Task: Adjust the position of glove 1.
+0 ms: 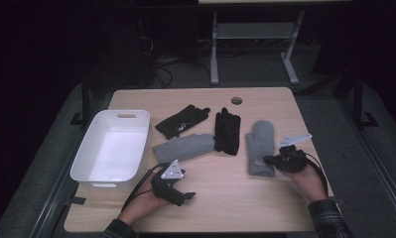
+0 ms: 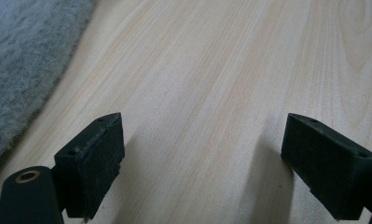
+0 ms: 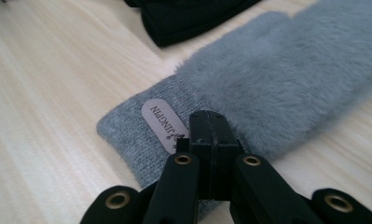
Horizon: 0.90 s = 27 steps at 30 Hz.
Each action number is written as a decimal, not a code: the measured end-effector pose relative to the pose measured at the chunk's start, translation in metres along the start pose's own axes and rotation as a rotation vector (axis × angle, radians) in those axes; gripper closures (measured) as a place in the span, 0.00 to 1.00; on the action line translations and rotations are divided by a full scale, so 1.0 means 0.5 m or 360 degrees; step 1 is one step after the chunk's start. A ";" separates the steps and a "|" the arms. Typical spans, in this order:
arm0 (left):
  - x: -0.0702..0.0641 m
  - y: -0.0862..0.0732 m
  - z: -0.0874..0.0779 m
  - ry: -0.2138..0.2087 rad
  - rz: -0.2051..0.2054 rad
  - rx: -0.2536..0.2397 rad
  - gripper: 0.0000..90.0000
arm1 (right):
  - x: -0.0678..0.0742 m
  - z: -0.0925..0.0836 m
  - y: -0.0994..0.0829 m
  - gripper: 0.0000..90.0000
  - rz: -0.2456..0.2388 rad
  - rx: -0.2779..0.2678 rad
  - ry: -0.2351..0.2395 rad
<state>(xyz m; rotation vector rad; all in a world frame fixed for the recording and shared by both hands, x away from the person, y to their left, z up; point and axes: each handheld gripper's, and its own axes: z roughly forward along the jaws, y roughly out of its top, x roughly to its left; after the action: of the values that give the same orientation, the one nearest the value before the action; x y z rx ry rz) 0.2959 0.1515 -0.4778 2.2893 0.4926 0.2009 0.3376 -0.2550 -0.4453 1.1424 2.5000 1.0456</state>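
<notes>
Right gripper (image 3: 207,135): you are holding it at the cuff end of the right mitten (image 3: 277,88), fingers pressed flat together with nothing showing between them; the tips are lying over the knit cuff, just beside the mitten's label (image 3: 162,122). From above, this gripper (image 1: 274,159) is sitting at the near end of that mitten (image 1: 261,148).
Left gripper (image 2: 202,158): you are resting it low over bare bench (image 2: 211,79), fingers standing wide apart with only wood between them. From above it (image 1: 185,196) is lying near the tub's near right corner.
Right mitten: it is lying flat on the bench, well to the right of the tub (image 1: 94,174), cuff toward you, furry part pointing away.
Left mitten (image 1: 184,147): it is lying flat just right of the tub, stretching toward the right; its furry edge (image 2: 20,65) is showing in the left gripper view, beside the left finger and apart from it.
Black gloves: one (image 1: 181,120) is lying just right of the tub's far corner; the other (image 1: 228,131) is lying farther right of the tub, between the two mittens, touching the left mitten's end. A black glove edge (image 3: 183,18) is lying just beyond the right mitten in the right gripper view.
Tub: white, sitting at the bench's left edge, nothing in it.
Bench (image 1: 225,198): pale wood, carrying everything.
</notes>
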 end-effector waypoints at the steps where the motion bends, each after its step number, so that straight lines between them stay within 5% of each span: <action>1: 0.000 0.000 0.000 0.0000 -0.0001 0.0000 0.14 | 0.004 0.000 0.000 1.00 -0.0011 0.0003 0.0002; 23: 0.000 0.000 0.000 0.0002 0.0000 -0.0002 0.14 | 0.128 0.001 -0.007 1.00 -0.0171 0.0071 0.0152; 27: 0.000 0.000 0.000 0.0002 0.0000 -0.0002 0.14 | 0.130 -0.002 -0.006 1.00 -0.0182 0.0062 0.0149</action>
<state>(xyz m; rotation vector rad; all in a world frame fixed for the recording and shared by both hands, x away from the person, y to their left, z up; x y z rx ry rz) 0.2958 0.1516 -0.4779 2.2883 0.4930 0.2023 0.2910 -0.2097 -0.4398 0.9683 2.6340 1.0474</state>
